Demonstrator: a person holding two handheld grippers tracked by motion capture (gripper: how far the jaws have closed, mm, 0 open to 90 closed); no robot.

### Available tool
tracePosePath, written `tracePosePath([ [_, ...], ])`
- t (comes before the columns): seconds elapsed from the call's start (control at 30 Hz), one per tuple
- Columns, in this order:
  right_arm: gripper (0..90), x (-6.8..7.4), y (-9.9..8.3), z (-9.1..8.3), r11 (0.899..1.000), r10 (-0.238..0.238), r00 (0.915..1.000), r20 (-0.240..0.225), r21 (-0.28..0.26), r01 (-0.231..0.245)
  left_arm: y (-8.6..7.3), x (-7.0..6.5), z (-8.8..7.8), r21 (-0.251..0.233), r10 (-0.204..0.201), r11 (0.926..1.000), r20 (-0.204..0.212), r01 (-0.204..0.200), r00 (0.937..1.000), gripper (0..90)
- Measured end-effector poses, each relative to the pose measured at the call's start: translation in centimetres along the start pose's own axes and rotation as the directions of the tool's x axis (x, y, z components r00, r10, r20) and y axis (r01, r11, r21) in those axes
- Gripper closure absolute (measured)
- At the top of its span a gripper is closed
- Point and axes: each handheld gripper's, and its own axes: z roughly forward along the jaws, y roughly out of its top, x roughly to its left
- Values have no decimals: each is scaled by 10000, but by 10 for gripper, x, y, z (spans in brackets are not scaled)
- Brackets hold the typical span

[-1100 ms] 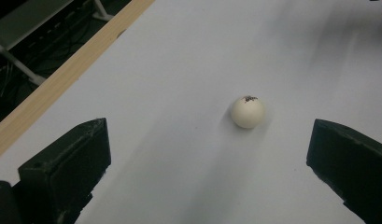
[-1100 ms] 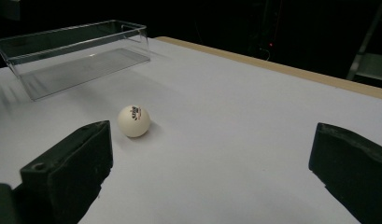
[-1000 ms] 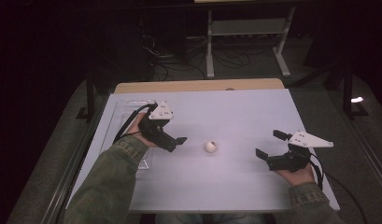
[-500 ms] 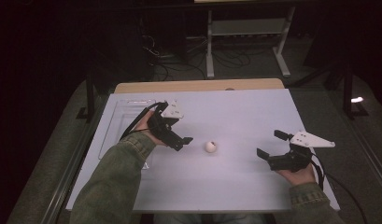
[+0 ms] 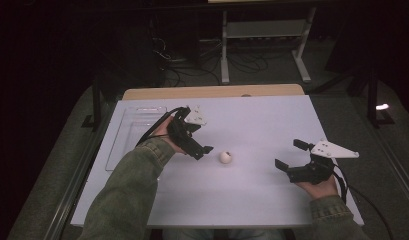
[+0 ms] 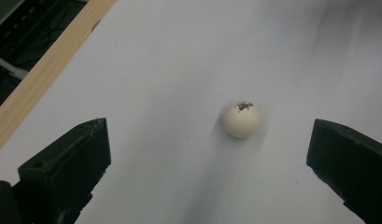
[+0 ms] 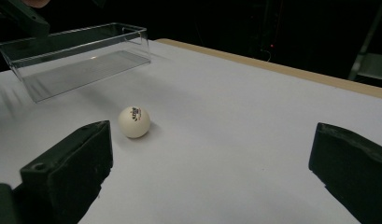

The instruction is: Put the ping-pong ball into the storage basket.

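Worktop (image 5: 242, 200) covered in white takes up most of the high view, with a strip of bare wood showing along its far edge. Near its left edge, toward the far left corner, sits a clear plastic tray (image 5: 129, 137), long and shallow; in the right gripper view it shows as a transparent box (image 7: 81, 56) with low walls. Left gripper (image 5: 204, 150) is held above the sheet just right of the tray, its jaws wide apart and pointed toward the middle of the worktop; a sleeved forearm (image 5: 127, 195) runs in to it from the near edge. Right gripper (image 5: 287, 157) hovers near the right edge, jaws likewise spread, nothing between them. Small white ball (image 5: 225, 157) lies on the sheet near the worktop's centre, just beside the left gripper's tips and well apart from the right gripper. In the left gripper view the ball (image 6: 242, 119) rests untouched between the two open jaws, closer to the right-hand one, with dark print on top.
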Motion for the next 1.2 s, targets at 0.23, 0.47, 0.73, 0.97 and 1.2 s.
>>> tracePosePath([
  [0.23,0,0,-1,-1,10000,66,10000,-22,39,-66,8,-2,8,152,219,9996,183,-222,9996,0],
  [0.47,0,-1,-1,-3,10000,78,10000,-11,4,-78,14,-1,13,284,327,9990,258,-334,9991,0],
  [0.73,0,-1,-1,-3,9999,121,9999,-44,18,-121,18,-4,23,823,611,9945,421,-644,9972,0],
  [0.97,0,-2,-2,-3,9997,225,9995,-202,93,-223,27,-5,33,995,711,9920,720,-781,9949,0],
  [1.2,0,-1,-2,-3,9998,208,9995,-232,86,-206,30,-6,44,1314,844,9867,864,-953,9927,0],
])
